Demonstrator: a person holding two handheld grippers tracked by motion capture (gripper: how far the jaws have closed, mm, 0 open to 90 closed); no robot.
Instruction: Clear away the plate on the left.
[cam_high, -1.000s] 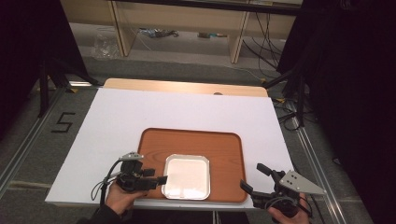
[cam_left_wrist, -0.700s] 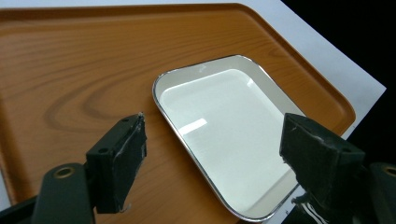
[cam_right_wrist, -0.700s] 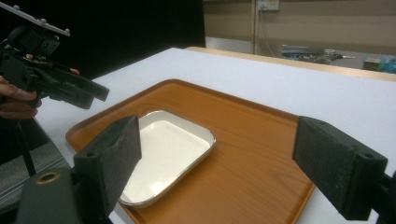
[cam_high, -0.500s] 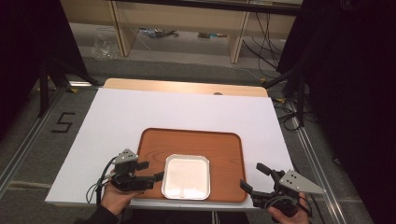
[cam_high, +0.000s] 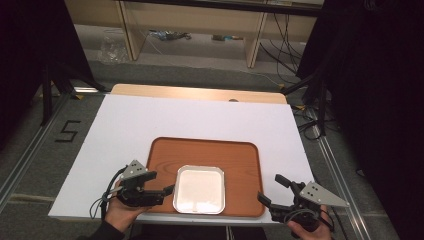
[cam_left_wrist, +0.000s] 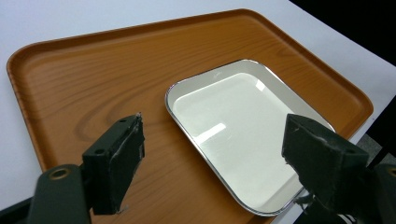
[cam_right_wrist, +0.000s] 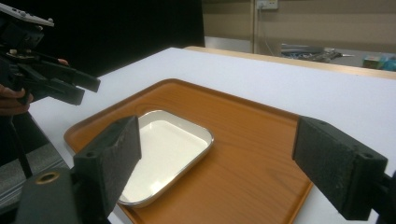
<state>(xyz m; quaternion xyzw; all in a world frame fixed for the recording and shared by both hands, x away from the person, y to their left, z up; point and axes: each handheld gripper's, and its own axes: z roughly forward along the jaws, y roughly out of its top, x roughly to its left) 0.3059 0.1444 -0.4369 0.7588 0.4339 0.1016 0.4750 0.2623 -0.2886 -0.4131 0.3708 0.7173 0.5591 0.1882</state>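
A white square dish (cam_high: 200, 189) with a metal rim lies empty in the near half of a brown wooden tray (cam_high: 240, 155). My left gripper (cam_high: 162, 183) hovers open over the tray's left edge, jaws aimed at the dish's left rim. Its own view shows the dish (cam_left_wrist: 238, 130) on the tray (cam_left_wrist: 93, 84), beyond my open left gripper (cam_left_wrist: 219, 158). My right gripper (cam_high: 272, 190) stands open off the tray's near right corner. Its view looks across the tray (cam_right_wrist: 252, 140) to the dish (cam_right_wrist: 163, 149), with my right gripper (cam_right_wrist: 219, 158) empty and the left gripper (cam_right_wrist: 60, 86) far off.
The tray rests on a white table top (cam_high: 165, 120) with a wooden strip (cam_high: 200, 93) along its far edge. Shelving and cables (cam_high: 170, 35) stand on the floor beyond. Metal floor rails (cam_high: 30, 150) run along both sides.
My left gripper has drawn back a little to the left, away from the dish's rim. The right gripper, dish and tray have stayed put.
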